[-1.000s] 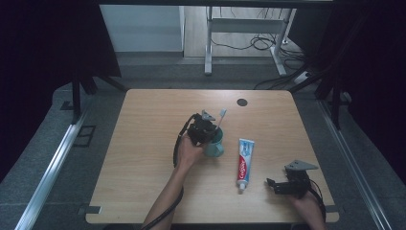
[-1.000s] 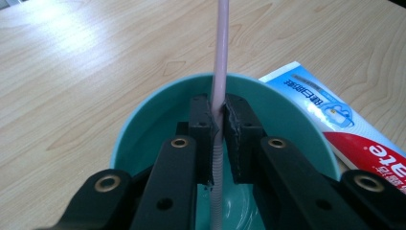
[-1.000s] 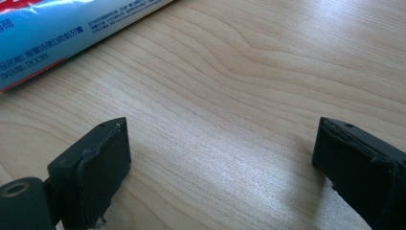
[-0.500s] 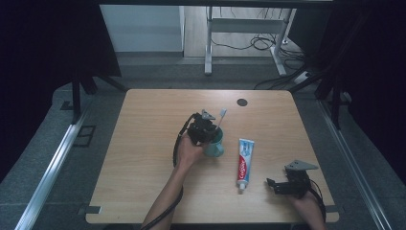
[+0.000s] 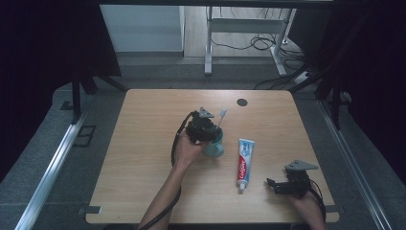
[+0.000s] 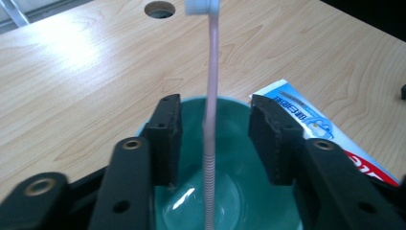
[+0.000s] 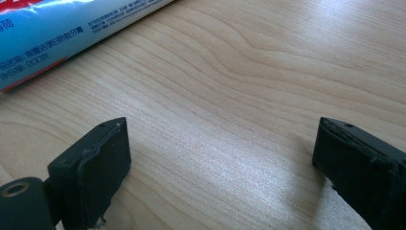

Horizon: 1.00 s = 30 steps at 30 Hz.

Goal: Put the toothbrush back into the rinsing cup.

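The left hand-held gripper point(image 5: 209, 130) is held over a green cup point(image 5: 214, 147) near the middle of the table point(image 5: 143, 143). In the left gripper view, its jaws are seen spread apart above the cup point(image 6: 225, 191), with a pink toothbrush point(image 6: 210, 96) standing upright between them, touched by neither jaw. The brush's lower end rests inside the cup and its white head points up. A tube point(image 5: 244, 163) of toothpaste is laid flat just to the right of the cup. The right hand-held gripper point(image 5: 277, 184) is kept low near the table's front right corner, close to the tube's cap end, with its jaws wide open and nothing between them; bare wood is seen in the gap point(image 7: 220, 158).
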Motion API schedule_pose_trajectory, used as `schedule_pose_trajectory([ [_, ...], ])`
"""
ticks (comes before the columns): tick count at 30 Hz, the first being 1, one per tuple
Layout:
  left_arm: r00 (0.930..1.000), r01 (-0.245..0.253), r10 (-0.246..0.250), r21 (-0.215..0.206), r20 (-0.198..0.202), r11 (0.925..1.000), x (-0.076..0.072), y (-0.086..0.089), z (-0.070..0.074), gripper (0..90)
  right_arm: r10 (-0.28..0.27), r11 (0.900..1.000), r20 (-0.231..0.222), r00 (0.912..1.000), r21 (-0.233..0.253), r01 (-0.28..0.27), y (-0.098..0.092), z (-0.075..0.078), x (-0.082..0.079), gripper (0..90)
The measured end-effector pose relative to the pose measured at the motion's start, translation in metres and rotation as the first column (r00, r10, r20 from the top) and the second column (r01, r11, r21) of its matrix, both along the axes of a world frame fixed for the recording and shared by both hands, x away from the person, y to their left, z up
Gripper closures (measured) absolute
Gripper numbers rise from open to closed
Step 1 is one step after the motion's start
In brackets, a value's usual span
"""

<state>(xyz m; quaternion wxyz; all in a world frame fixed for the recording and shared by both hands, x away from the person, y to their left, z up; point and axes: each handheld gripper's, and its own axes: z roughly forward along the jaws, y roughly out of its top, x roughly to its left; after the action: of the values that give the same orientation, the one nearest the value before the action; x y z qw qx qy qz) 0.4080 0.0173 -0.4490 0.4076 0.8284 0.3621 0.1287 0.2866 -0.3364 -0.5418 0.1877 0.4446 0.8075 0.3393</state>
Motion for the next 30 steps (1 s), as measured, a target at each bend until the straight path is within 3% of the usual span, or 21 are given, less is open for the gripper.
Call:
schedule_pose_trajectory([
  [5,0.9998,0.011,-0.011,0.015,0.014,0.9998,-0.003,0.0,0.007,43.8,0.0,1.0,-0.001,1.0,0.001,0.0,0.0,0.0,0.0,5.5],
  [16,0.9996,0.001,-0.001,-0.01,-0.028,1.0,-0.004,0.005,0.014,25.3,0.0,1.0,-0.001,1.0,0.001,0.0,0.0,0.0,0.0,5.5],
  [21,0.9996,-0.004,0.004,-0.002,-0.026,1.0,-0.007,0.008,0.017,17.3,0.0,1.0,-0.001,1.0,0.001,0.0,0.0,0.0,0.0,5.5],
  [30,0.9997,0.015,-0.015,0.022,-0.02,0.9996,-0.014,0.016,0.024,11.6,0.0,1.0,-0.001,1.0,0.001,0.0,0.0,0.0,0.0,5.5],
])
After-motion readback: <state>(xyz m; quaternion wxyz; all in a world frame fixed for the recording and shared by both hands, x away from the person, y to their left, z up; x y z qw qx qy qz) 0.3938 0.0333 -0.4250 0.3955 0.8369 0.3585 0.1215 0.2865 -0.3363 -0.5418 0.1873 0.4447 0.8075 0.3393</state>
